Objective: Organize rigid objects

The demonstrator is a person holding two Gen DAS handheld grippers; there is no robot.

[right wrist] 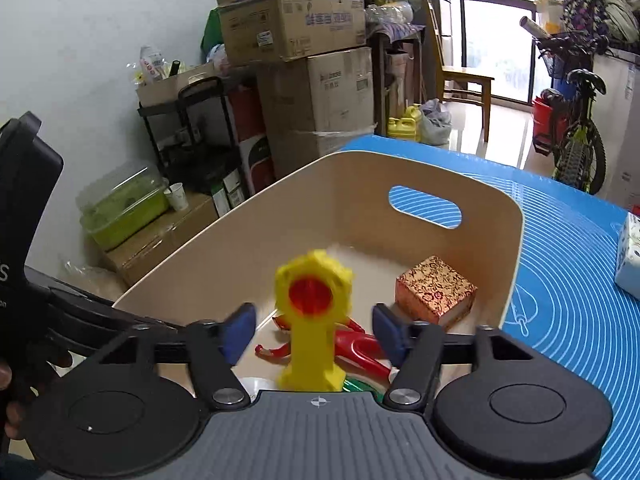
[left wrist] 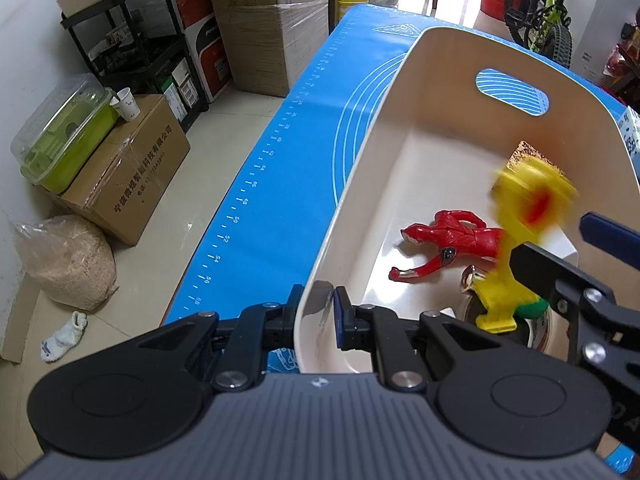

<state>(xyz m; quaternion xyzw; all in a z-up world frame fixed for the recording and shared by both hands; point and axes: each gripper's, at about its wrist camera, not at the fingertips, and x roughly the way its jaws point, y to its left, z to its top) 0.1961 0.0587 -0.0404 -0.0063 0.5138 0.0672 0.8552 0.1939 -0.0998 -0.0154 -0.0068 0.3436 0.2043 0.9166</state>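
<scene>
A cream bin (left wrist: pixel 400 92) with a handle slot stands on the blue mat (left wrist: pixel 280 180). My left gripper (left wrist: pixel 318 304) is shut on the bin's near rim, one pad outside and one inside. In the bin lie a red figure (left wrist: pixel 444 240), a red-and-gold patterned box (right wrist: pixel 434 290) and a green item (left wrist: pixel 534 308). A yellow toy (right wrist: pixel 312 292) with a red centre, blurred, stands upright over the bin (right wrist: pixel 280 216) between the spread jaws of my right gripper (right wrist: pixel 316 332). Neither blue pad touches it. In the left wrist view the right gripper (left wrist: pixel 576 248) sits beside the yellow toy (left wrist: pixel 532 196).
A white patterned box (right wrist: pixel 630 256) rests on the mat (right wrist: pixel 560 260) to the bin's right. Beyond the table's left edge are cardboard boxes (left wrist: pixel 132 168), a black rack (left wrist: pixel 132 40) and a sack (left wrist: pixel 68 260). A bicycle (right wrist: pixel 576 132) stands at the back right.
</scene>
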